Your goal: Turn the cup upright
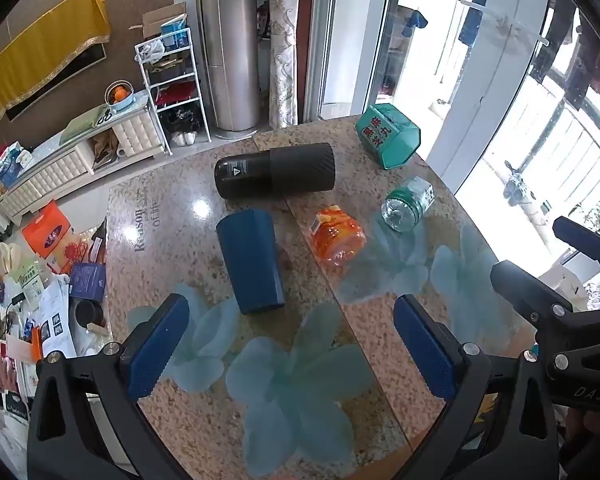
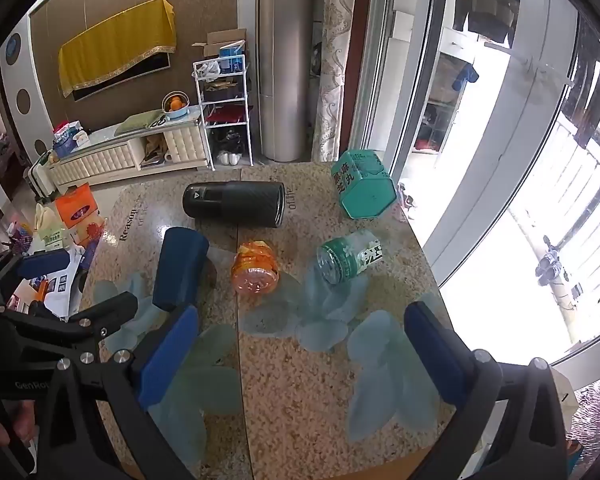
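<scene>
Blue cup (image 1: 250,260) lay on its side on the granite-look table (image 1: 380,320), long axis running roughly 11-to-5 in the left wrist view, sitting at about 11 o'clock from that frame's centre and untouched by either tool. In the right wrist view the same cup (image 2: 180,270) sat at 9 o'clock from centre, just past the left-hand pad. Left gripper (image 1: 292,352) hovered above the table, jaws spread wide, nothing between them, blue pads (image 1: 156,348) tilted outward, the cup just beyond the pad tips. Right gripper (image 2: 300,356) was also above the table with jaws wide apart and empty, its pads (image 2: 434,348) angled likewise; it showed at 3 o'clock in the left view, alongside the left tool. Black cylinder (image 1: 276,171) lay on its side at 12 o'clock of the cup, close by. Orange jar (image 1: 337,236) was on its side at the cup's 3 o'clock, clear green-labelled bottle (image 1: 407,205) further out the same way, also tipped. Green hexagonal tin (image 1: 387,135) lay near the table's far edge at 1 o'clock.
</scene>
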`<state>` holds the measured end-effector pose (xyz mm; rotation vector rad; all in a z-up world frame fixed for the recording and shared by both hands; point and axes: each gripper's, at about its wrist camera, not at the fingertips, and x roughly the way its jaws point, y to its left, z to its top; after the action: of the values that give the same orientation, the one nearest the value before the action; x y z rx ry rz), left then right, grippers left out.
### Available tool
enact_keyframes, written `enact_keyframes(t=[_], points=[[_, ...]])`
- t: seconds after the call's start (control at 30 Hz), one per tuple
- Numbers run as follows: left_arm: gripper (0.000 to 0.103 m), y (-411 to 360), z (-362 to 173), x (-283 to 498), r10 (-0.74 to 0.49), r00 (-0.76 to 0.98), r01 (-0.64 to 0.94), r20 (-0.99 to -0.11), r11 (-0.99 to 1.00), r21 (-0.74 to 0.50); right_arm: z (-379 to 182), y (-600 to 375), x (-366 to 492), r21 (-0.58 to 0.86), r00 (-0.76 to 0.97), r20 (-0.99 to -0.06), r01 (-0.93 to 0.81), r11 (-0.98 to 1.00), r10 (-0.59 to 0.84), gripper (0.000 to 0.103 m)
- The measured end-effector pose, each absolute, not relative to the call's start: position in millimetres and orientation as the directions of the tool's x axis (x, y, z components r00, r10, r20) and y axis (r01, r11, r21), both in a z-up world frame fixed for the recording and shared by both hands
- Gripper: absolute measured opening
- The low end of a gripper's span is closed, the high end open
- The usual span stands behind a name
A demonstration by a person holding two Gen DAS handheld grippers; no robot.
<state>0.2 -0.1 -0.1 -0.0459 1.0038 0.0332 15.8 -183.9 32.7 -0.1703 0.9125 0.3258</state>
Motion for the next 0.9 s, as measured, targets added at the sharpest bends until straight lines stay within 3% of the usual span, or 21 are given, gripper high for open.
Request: enact_keyframes(t=[0.9], points=[[0.103, 2.7, -3.9, 5.8, -0.007, 0.536, -0.053, -0.844, 0.998, -0.042, 29.5, -180.4, 19.3, -0.013, 0.562, -0.803, -0.353, 0.936, 0.201, 0.103]])
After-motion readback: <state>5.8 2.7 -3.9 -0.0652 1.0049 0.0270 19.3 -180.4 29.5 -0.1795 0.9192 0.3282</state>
